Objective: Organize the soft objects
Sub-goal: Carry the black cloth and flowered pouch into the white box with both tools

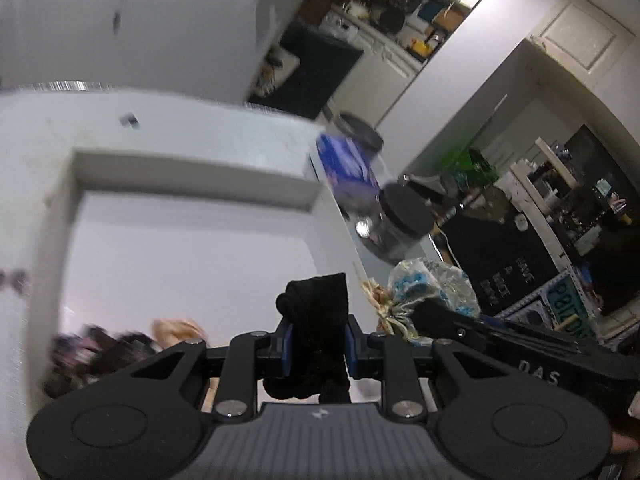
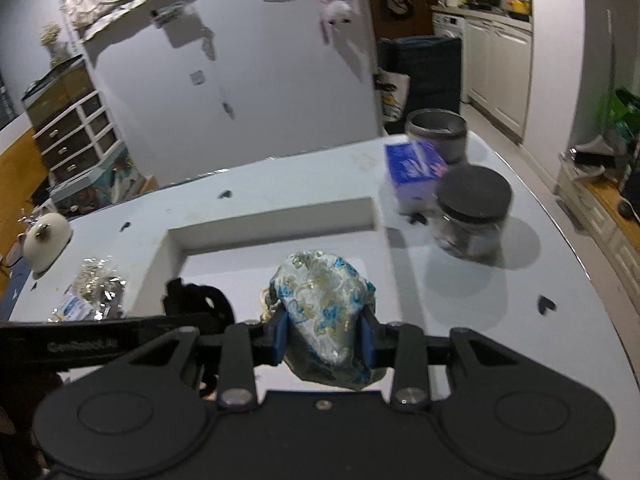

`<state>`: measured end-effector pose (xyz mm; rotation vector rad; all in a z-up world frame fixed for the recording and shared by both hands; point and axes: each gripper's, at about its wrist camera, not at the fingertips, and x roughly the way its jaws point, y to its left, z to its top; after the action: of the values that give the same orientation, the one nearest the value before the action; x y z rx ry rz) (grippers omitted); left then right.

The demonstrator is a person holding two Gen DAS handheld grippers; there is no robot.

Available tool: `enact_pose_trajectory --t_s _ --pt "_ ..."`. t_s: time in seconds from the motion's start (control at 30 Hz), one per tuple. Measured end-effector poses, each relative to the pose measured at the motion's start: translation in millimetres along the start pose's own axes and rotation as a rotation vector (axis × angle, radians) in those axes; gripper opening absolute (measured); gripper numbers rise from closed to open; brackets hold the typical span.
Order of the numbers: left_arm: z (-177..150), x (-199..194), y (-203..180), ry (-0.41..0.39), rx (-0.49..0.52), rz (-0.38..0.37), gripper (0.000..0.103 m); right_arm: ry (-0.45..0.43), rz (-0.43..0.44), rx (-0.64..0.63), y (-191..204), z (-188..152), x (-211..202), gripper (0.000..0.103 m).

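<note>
My left gripper [image 1: 317,342] is shut on a black rolled cloth [image 1: 316,312], which sticks up and hangs down between its blue pads. It hovers over the white tray [image 1: 192,176]. My right gripper [image 2: 323,340] is shut on a pale brocade pouch [image 2: 320,300] with blue and gold flowers, also above the white tray [image 2: 276,220]. In the left wrist view the brocade pouch [image 1: 432,284] and the right gripper show at the right. In the right wrist view the black cloth [image 2: 196,300] and the left gripper's arm show at the left.
On the table beyond the tray stand a blue box [image 2: 412,172], a black-lidded jar [image 2: 472,212] and a grey cylinder [image 2: 438,134]. A white pot [image 2: 44,240] and a crinkly silver packet [image 2: 92,292] lie left. Dark and tan soft items [image 1: 120,348] lie at the tray's near left.
</note>
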<state>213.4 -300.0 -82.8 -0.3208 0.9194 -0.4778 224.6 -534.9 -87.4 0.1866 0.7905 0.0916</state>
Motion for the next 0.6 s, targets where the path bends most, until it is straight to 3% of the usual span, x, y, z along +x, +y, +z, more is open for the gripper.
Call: enact_pose_trajectory --t_s 0.2,0.37,0.53,0.6 --pt "-7.2 54.6 3.0 0.124 -0.099 -0.030 0.026 0.046 -0.019 0.040 -22.6 -9.7 11.1 0.036" --pt "-13.4 83.6 16.3 0.192 -0.161 0.016 0.027 0.098 -0.005 0.043 -28.4 -14.5 26.5 0.036" --pt "-19.5 100.3 26.4 0.236 -0.144 0.118 0.028 0.139 0.031 0.041 -23.1 -15.8 43.1 0.037" --pt "-20.4 102.7 30.6 0.241 -0.148 0.138 0.030 0.154 0.033 0.039 -20.6 -16.5 50.5 0.042"
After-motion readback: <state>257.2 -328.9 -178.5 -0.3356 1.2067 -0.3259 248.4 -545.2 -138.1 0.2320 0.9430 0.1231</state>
